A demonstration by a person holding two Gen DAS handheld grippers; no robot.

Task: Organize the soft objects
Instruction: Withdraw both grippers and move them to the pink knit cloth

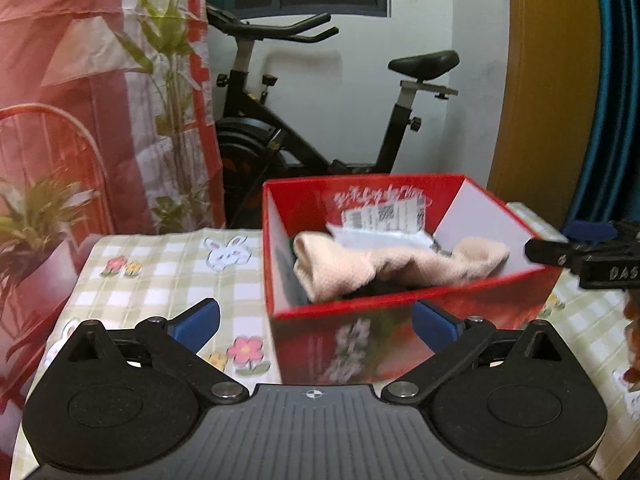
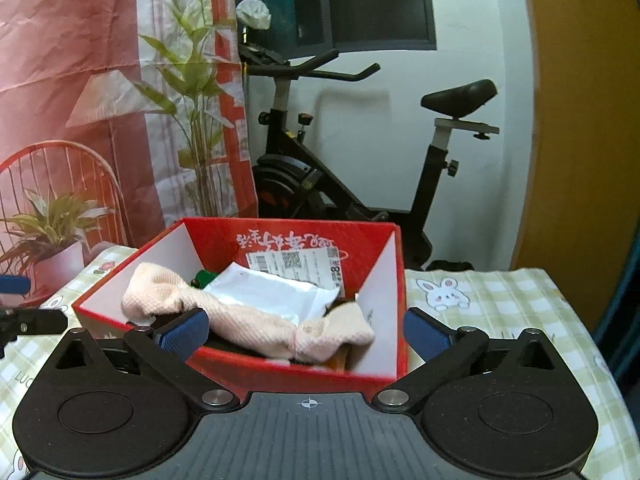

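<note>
A red cardboard box (image 1: 404, 300) (image 2: 276, 372) stands on the checked tablecloth. Inside it lies a peach knitted cloth (image 1: 392, 268) (image 2: 248, 316), draped over a white padded packet (image 2: 276, 292) and some dark items. My left gripper (image 1: 316, 322) is open in front of the box's near wall, its blue pads wide apart with nothing between them. My right gripper (image 2: 306, 332) is open too, just before the box's near rim, and holds nothing. The right gripper's finger (image 1: 576, 256) shows at the right edge of the left wrist view.
The tablecloth (image 1: 160, 272) (image 2: 500, 300) has bunny and flower prints. Behind the table stands a black exercise bike (image 1: 304, 128) (image 2: 360, 176). A printed backdrop (image 1: 80, 100) with plants and a chair hangs at the left. A brown door (image 1: 552, 80) is at the right.
</note>
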